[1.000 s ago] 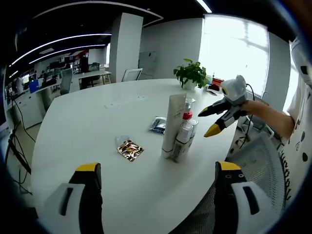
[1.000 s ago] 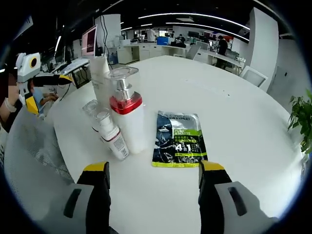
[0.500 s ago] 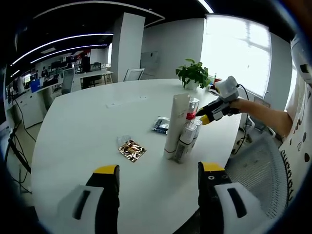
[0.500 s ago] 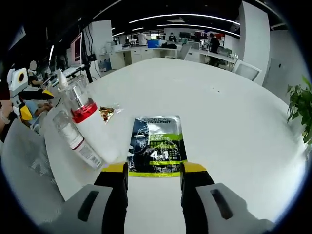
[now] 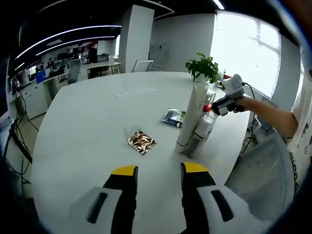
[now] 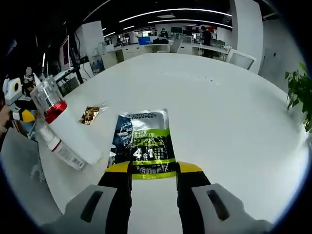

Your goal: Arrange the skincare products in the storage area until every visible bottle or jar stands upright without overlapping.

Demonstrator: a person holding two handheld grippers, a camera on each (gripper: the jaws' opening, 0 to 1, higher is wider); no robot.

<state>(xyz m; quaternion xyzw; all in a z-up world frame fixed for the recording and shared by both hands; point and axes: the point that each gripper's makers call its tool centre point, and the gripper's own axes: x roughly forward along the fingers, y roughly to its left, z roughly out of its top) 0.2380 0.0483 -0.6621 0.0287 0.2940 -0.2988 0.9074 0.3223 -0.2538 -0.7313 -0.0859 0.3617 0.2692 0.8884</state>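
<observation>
Right gripper view, sachet point(image 6: 144, 144) flat (lengthwise w/ gripper point(image 6: 153, 169)).

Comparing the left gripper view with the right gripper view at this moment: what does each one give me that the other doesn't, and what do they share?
Left gripper view: a tall white tube standing upright beside the bottles, and the person's forearm reaching in from the right. Right gripper view: the green band and print on the dark sachet, close ahead of that view's jaws. Both: the white table, the red-collared pump bottle, the gold sachet and the potted plant.
</observation>
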